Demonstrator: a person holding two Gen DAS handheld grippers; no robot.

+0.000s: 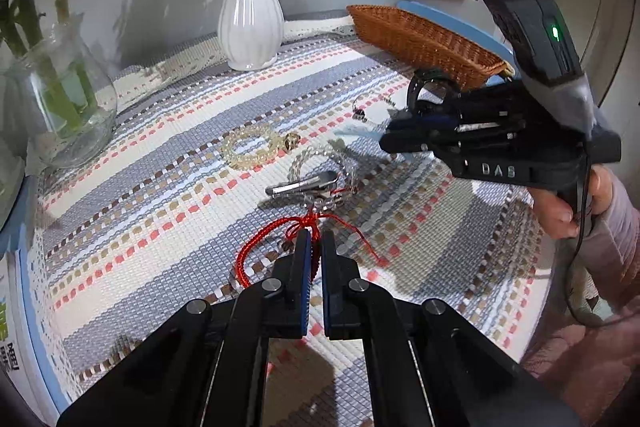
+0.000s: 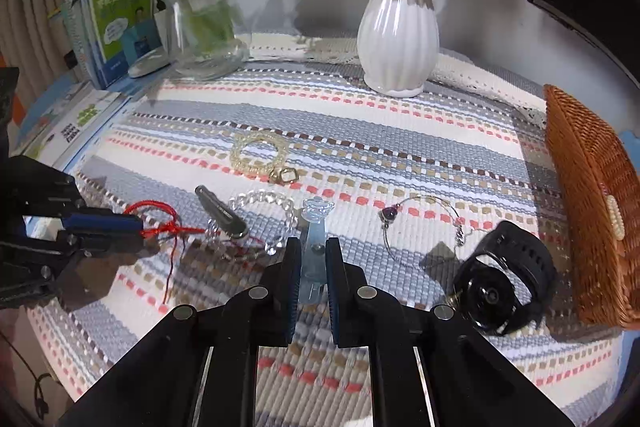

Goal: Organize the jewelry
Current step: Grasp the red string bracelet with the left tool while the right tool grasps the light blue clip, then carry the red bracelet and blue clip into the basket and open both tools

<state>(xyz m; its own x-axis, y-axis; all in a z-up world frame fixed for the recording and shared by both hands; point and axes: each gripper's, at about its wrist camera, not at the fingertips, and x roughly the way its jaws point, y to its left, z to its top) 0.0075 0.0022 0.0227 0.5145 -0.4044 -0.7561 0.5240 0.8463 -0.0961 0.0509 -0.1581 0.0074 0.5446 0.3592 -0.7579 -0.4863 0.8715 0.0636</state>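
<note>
Two beaded bracelets centre frame, one black watch lower right, left gripper pinched on red cord, right gripper clamped on pale-blue hair clip, "DAS" lettering on right gripper body

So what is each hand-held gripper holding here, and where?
Left hand-held gripper: red cord bracelet, at its knot. Right hand-held gripper: pale blue hair clip, around its middle.

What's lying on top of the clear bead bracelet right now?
A silver hair clip lies across the clear bead bracelet, covering some beads. The red cord, pinched by the left gripper, runs from its knot. The cord's path under the clip is hidden.
</note>
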